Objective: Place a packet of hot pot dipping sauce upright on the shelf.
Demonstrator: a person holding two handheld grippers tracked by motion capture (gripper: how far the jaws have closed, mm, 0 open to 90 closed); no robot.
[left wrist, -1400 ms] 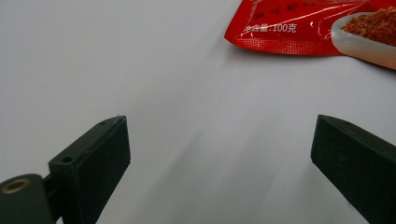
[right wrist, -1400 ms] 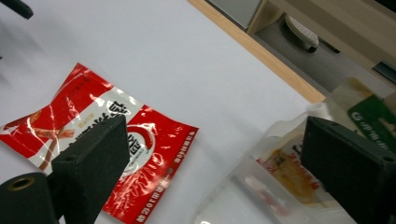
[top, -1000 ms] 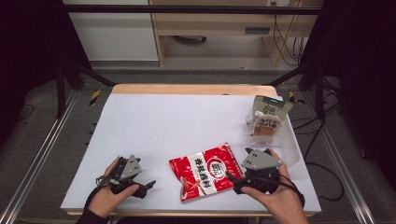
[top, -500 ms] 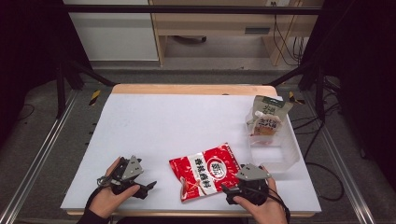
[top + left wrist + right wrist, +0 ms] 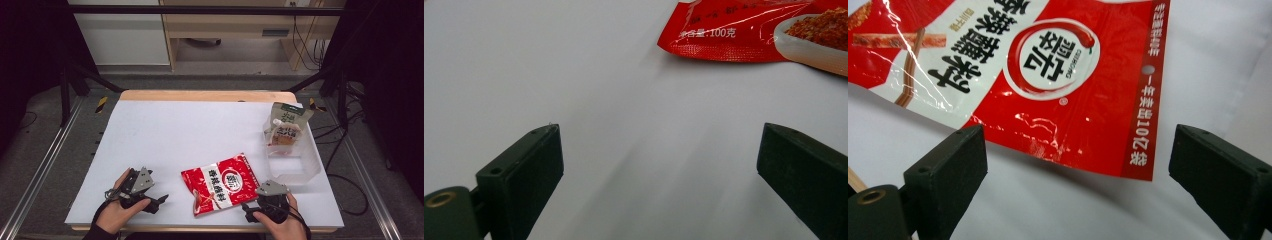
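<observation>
Near table edge, both tongs (image 5: pixel 1075 150) (image 5: pixel 659 150) wide open, empty; red packet (image 5: pixel 1063 75) top cut off.

Your packet (image 5: pixel 221 184) is glossy red with a white band of black characters, a red-ringed white circle and white print along its edge. Your 2 grippers' jaws are matt black. The table (image 5: pixel 190 135) is plain white; the pouch (image 5: pixel 286 128) is white and green.
</observation>
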